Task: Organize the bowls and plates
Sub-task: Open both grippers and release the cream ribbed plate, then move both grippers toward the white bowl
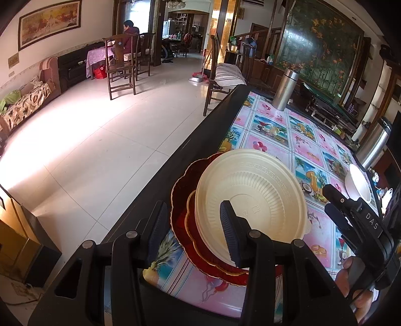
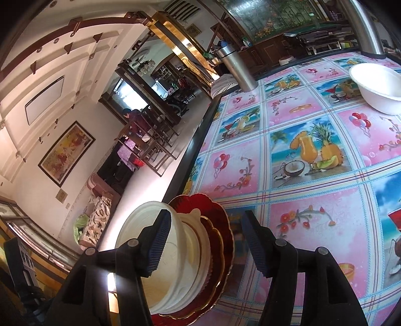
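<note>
A home's living room: sofa (image 1: 27, 100), dining chairs (image 1: 120, 67), framed painting (image 1: 50, 22).

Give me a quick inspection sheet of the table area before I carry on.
Surface: table under a pink fruit-print cloth.
Job's things: cream disposable bowl upside down on two stacked red plates at the table edge; white bowl upright, apart.
Clutter: two steel flasks.
Grippers: left gripper open over the stack; right gripper open, holding nothing.
Cables: nothing seen.
Surroundings: tiled floor, chairs, seated person far off.
</note>
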Available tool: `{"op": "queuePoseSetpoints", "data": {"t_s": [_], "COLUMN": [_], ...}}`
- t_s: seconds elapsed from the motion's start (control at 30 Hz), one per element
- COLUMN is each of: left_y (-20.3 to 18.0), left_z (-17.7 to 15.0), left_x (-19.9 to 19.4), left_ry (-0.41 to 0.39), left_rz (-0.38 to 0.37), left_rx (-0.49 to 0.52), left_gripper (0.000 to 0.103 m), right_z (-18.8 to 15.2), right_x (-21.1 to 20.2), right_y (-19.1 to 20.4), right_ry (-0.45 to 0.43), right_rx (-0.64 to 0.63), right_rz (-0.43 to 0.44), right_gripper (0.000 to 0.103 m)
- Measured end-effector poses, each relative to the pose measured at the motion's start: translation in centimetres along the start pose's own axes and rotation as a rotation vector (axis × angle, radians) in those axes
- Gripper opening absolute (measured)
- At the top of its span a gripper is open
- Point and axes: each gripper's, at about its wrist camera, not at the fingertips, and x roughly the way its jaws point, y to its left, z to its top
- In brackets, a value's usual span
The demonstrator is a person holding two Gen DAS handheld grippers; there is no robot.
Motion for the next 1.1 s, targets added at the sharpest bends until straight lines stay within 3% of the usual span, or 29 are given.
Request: {"op": "queuePoseSetpoints", "data": {"t_s": [0.4,0.57,1.0,1.1], "left_y": [-2.4,-4.6,-13.6,-16.5], "left_z": [-0.4,-0.6,-2.0,-2.5], "left_x": [-2.4,-3.6,-4.0,-3.2], "left_ry": [-0.043,-0.068,-0.057,-0.026], "left_rz": [0.016,0.017,-0.028,-0.074], "left_rx": [0.039,0.076,0.234,0.270], "left_gripper": [0.043,0.047,0.047,0.056], "right_z": [1.4,1.6,2.6,3.0], "right_x": [-5.1,-7.3,-13.0,-14.1], "right_y": [-8.0,-11.1,-17.7,-19.4], "right_ry": [-0.080,-0.106,-0.185,-0.200], "right_rx": [0.129,0.173,0.278,0.306], "right_rz": [-0.064,-0.081,-0.088,-0.089], "right_gripper": [0.062,0.062,0.062,0.062]}}
